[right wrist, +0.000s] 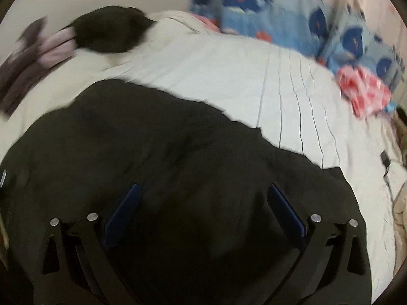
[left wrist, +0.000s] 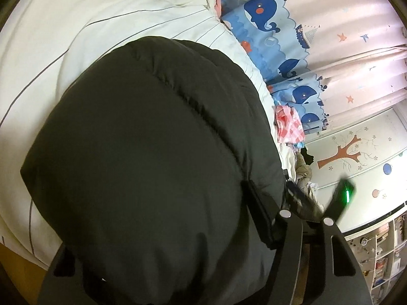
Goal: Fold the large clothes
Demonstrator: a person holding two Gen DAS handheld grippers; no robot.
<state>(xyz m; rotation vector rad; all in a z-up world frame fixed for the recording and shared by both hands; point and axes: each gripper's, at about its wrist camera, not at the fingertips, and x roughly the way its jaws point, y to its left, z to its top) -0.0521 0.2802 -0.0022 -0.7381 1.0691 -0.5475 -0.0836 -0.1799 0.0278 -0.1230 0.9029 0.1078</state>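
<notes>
Right claw (right wrist: 203,212): both blue-padded fingers (right wrist: 123,211) spread wide, released, gripping nothing. Black puffer jacket (right wrist: 178,152) lies directly beneath and between the fingers, spreading ahead of the claw and out to both sides. Whether the pads touch the fabric or sit just above it, cannot tell; the view is blurred.

Ahead of the right claw, past the jacket's far edge, white bedcover (right wrist: 254,81) with thin dark stripes. Far ahead and left, a second dark garment (right wrist: 109,29) bunched up, with pale lilac cloth (right wrist: 59,44) just beside it. Far ahead and right, whale-print blue fabric (right wrist: 279,7); nearer on the right, a pink-and-white checked cloth (right wrist: 363,94) on the cover. A small black item with a cord (right wrist: 385,160) lies on the cover off the claw's right side.

Left claw (left wrist: 162,231): only its right finger (left wrist: 262,218) shows, pressed alongside the jacket (left wrist: 152,139), which bulges up over the claw and hides the other finger. Clenched or released: cannot tell.

Jacket fills most of the left view, quilted seams running across it. Beyond it, striped bedcover (left wrist: 101,17) ahead and left. To the right of the left claw, whale-print curtain (left wrist: 264,15), pink starred curtain (left wrist: 356,38), wall with a tree decal (left wrist: 340,155), and a blurred dark object with a green light (left wrist: 343,198). Shelving (left wrist: 381,251) sits at the low right edge.
</notes>
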